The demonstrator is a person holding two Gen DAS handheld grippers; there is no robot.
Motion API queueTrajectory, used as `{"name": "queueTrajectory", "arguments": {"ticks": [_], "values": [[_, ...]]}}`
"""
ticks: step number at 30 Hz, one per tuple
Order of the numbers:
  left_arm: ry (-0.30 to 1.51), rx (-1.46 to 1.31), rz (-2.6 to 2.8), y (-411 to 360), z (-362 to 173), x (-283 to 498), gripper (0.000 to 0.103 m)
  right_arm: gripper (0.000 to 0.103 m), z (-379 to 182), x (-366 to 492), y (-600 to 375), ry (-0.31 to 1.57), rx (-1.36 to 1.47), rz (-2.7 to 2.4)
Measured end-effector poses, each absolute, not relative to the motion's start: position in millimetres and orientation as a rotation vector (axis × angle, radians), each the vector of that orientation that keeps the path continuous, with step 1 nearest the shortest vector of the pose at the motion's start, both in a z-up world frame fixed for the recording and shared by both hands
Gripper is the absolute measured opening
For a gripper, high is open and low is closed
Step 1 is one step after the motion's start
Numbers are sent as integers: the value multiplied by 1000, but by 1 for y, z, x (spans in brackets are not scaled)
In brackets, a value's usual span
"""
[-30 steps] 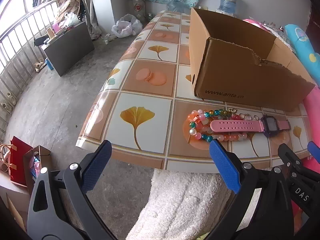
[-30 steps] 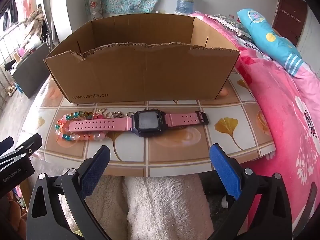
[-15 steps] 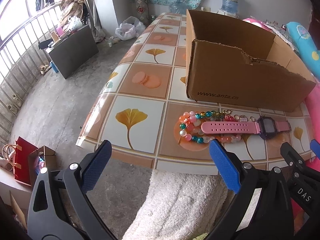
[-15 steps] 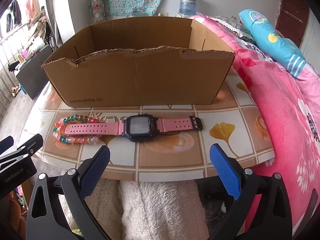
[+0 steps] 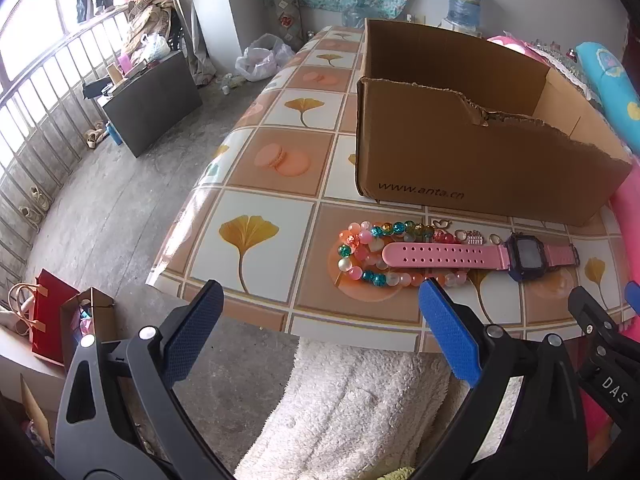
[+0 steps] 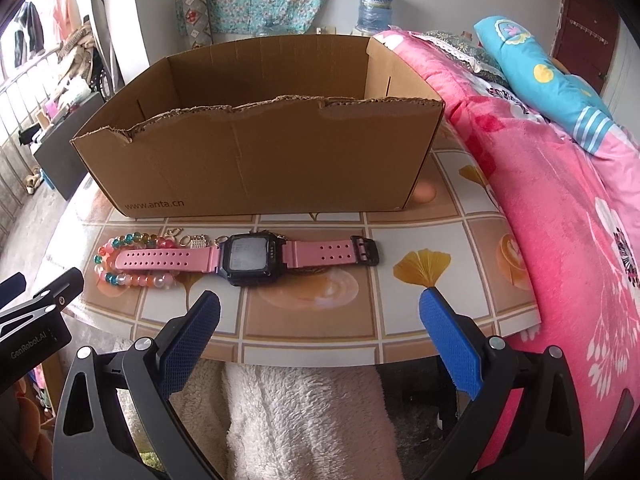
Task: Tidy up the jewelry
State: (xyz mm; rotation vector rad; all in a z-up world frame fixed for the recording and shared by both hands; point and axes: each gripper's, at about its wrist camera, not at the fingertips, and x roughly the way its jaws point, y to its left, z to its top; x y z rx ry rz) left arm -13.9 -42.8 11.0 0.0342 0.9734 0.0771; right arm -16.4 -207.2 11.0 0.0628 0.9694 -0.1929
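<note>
Near the front edge of the table we hold both tools above our lap, and both have their fingers wide apart with nothing between them. Our left gripper (image 5: 320,304) hangs over the table edge, its right pad (image 5: 448,336) just in front of the bead bracelet (image 5: 362,254). Our right gripper (image 6: 320,312) faces the pink watch (image 6: 248,258), a little nearer to us than it.

Compared with one second ago, both cameras now look down on the table from a slightly higher and more backward place: the cardboard box (image 6: 260,168) shows more of its inside, which looks empty as far as we can see, and the jewelry sits a little further from the pads. Nothing on the table has moved. We judge that the task is only beginning and no piece is picked yet.

Both grippers point forward and somewhat downward, side by side, the tip of each visible in the corner of the other's view.

Outward from the pads, the watch lies flat on the tiled tablecloth (image 6: 420,320), its strap across the bracelet, with a small metal chain (image 6: 192,240) just behind them. Directly behind stands the box, and the pink blanket (image 6: 560,200) lies to the right.
</note>
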Motion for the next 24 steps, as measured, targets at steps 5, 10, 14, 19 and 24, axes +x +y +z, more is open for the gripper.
{"name": "queueTrajectory", "arguments": {"ticks": [5, 10, 14, 19, 24], "values": [[953, 24, 69, -39, 14, -12, 94, 97, 11, -15, -205, 977, 65, -193], [955, 16, 59, -32, 17, -9, 94, 97, 20, -12, -197, 953, 37, -212], [937, 4, 59, -15, 10, -9, 94, 97, 17, -14, -192, 955, 13, -226], [998, -11, 55, 9, -11, -9, 94, 97, 10, -17, -185, 949, -2, -176], [938, -10, 13, 27, -12, -11, 94, 97, 14, -15, -185, 906, 37, -122]]}}
